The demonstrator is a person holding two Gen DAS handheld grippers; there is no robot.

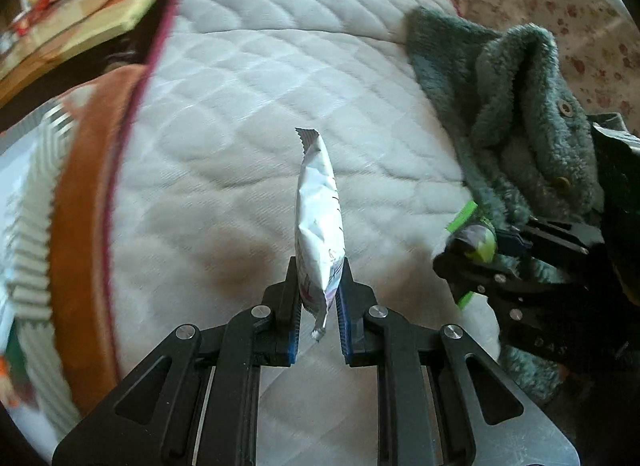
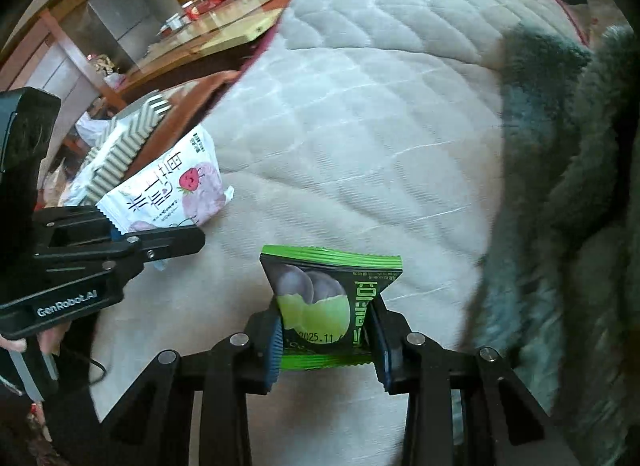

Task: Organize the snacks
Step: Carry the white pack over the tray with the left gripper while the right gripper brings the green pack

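Observation:
My left gripper point(image 1: 319, 278) is shut on a white snack packet point(image 1: 320, 209) with purple and red print, held edge-on above the quilted cushion point(image 1: 248, 113). The same packet point(image 2: 168, 189) and the left gripper point(image 2: 160, 244) show at the left of the right wrist view. My right gripper point(image 2: 326, 326) is shut on a green snack packet point(image 2: 320, 302) with a green ball picture, held above the cushion point(image 2: 360, 125). The right gripper point(image 1: 476, 254) with the green packet point(image 1: 478, 242) shows at the right of the left wrist view.
A grey-green fuzzy coat point(image 1: 520, 125) lies on the cushion's right side point(image 2: 560, 185). A ribbed white box point(image 1: 32, 225) sits at the left beyond the brown cushion edge point(image 1: 76, 225); it also shows in the right wrist view point(image 2: 128, 137). A wooden table point(image 2: 208, 33) with items stands behind.

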